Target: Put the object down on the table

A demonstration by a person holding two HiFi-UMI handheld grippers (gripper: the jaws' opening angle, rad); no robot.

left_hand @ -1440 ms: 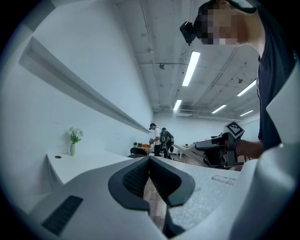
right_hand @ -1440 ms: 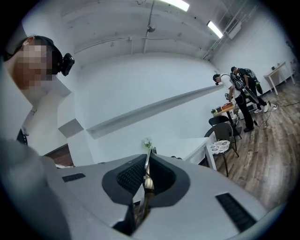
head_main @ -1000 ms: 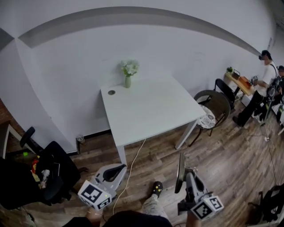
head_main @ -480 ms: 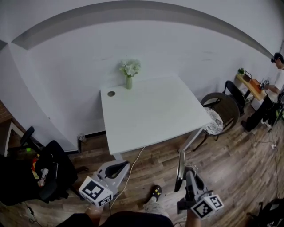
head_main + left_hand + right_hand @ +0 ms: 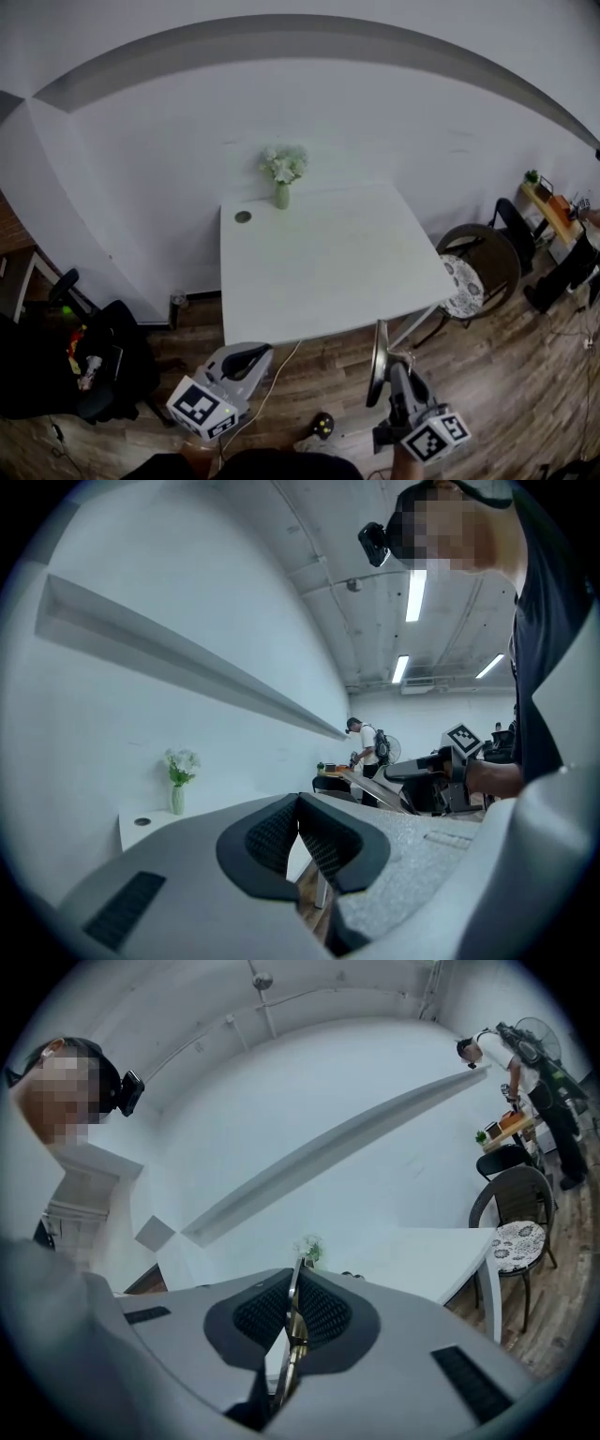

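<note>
My right gripper (image 5: 386, 367) is shut on a thin flat metal object (image 5: 378, 361), held edge-up above the wood floor just short of the white table's (image 5: 328, 253) front edge. In the right gripper view the object's bright edge (image 5: 293, 1312) stands pinched between the dark pads, with the table (image 5: 422, 1260) ahead. My left gripper (image 5: 247, 356) hangs low at the left, short of the table's front left corner. Its pads (image 5: 281, 832) meet with nothing between them.
A vase of pale flowers (image 5: 283, 173) and a small round dark disc (image 5: 243, 217) sit at the table's far left. A round wicker chair (image 5: 478, 267) stands to its right, a black office chair (image 5: 103, 366) at the left. A cable (image 5: 272, 384) trails over the floor.
The table has slid down and closer in the head view, and the person at the right has drifted to the frame's edge. Both grippers keep their places and their grip.
</note>
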